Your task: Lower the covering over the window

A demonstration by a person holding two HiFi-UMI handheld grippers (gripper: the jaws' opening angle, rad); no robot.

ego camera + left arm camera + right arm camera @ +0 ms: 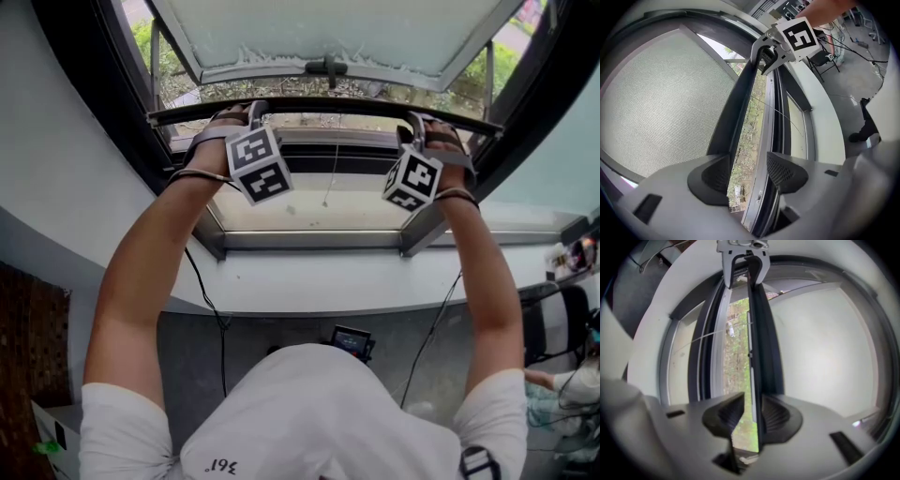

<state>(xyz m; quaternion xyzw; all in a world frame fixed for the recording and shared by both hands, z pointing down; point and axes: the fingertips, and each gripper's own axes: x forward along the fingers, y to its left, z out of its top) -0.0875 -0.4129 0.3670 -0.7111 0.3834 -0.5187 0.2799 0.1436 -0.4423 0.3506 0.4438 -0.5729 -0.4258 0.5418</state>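
Black bottom bar of grey mesh screen (328, 103): left gripper (747, 171) jaws wide apart, bar against one pad; right gripper (751, 414) jaws slack around bar.

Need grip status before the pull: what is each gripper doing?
Left gripper: open, bottom bar at one pad, unclamped.
Right gripper: open, bottom bar between its jaws, unclamped.
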